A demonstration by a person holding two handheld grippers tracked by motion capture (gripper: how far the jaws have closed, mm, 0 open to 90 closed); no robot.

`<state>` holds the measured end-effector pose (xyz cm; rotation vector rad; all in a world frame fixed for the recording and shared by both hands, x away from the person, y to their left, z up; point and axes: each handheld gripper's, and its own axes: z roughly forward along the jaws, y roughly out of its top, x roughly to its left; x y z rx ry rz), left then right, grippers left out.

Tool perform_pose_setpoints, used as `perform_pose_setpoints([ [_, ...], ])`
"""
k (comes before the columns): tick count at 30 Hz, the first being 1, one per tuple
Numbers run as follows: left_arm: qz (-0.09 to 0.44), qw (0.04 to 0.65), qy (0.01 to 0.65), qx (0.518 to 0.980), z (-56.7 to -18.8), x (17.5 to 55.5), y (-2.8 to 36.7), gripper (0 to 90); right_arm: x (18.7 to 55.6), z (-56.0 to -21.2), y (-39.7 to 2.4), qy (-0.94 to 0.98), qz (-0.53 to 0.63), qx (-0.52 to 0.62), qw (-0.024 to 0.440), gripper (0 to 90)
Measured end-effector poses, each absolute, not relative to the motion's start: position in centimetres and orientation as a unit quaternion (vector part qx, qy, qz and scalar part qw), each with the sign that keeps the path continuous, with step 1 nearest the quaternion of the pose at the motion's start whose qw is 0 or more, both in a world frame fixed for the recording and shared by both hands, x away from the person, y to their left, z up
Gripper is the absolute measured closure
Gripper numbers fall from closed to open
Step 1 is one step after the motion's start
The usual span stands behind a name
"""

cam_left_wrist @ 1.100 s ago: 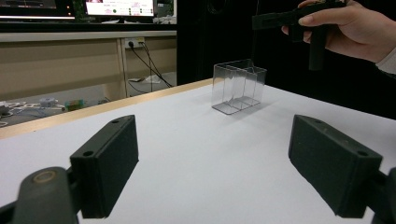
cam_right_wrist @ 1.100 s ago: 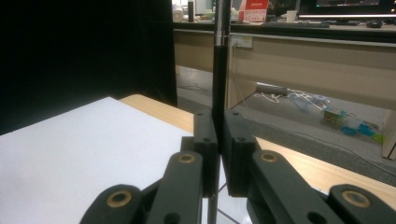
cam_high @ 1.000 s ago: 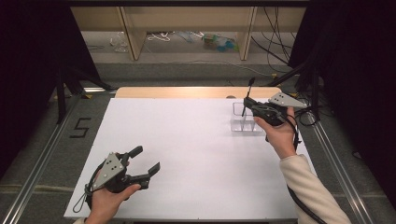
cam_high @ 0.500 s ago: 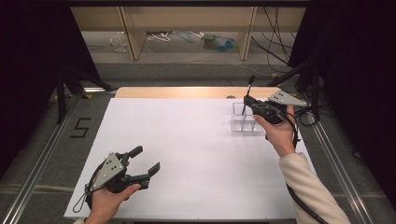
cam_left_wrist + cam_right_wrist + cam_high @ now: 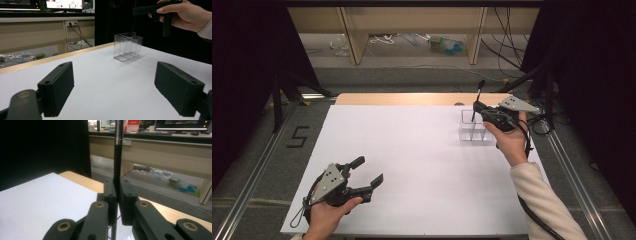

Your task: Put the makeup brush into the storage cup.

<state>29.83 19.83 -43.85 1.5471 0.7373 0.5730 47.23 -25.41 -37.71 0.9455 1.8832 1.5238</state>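
Black and slim, the rod [image 5: 117, 157] stands close to upright, its long axis running top to bottom in the right gripper view, where a silvery band rings it near the top. In the high view its upper tip leans slightly away from the person. The right hand-held gripper [image 5: 478, 111] is clenched on the rod's lower part and holds it in the air over the clear plastic box [image 5: 477, 131], an open-topped holder with upright dividers that stands toward the desk's [image 5: 412, 150] far right. Well apart, at the near left corner of the white desk, the left hand-held gripper [image 5: 368, 172] has its jaws spread wide, grasping nothing.
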Motion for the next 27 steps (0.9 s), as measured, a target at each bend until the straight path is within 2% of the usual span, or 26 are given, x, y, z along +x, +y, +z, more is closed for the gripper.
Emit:
perform_pose_setpoints([
  [27, 0.249, 0.619, 0.322, 0.671, -43.86, 29.85, 19.87, 15.8, 48.27, -37.42, -25.07, 0.69, 0.568, 0.353, 0.275, 85.9],
])
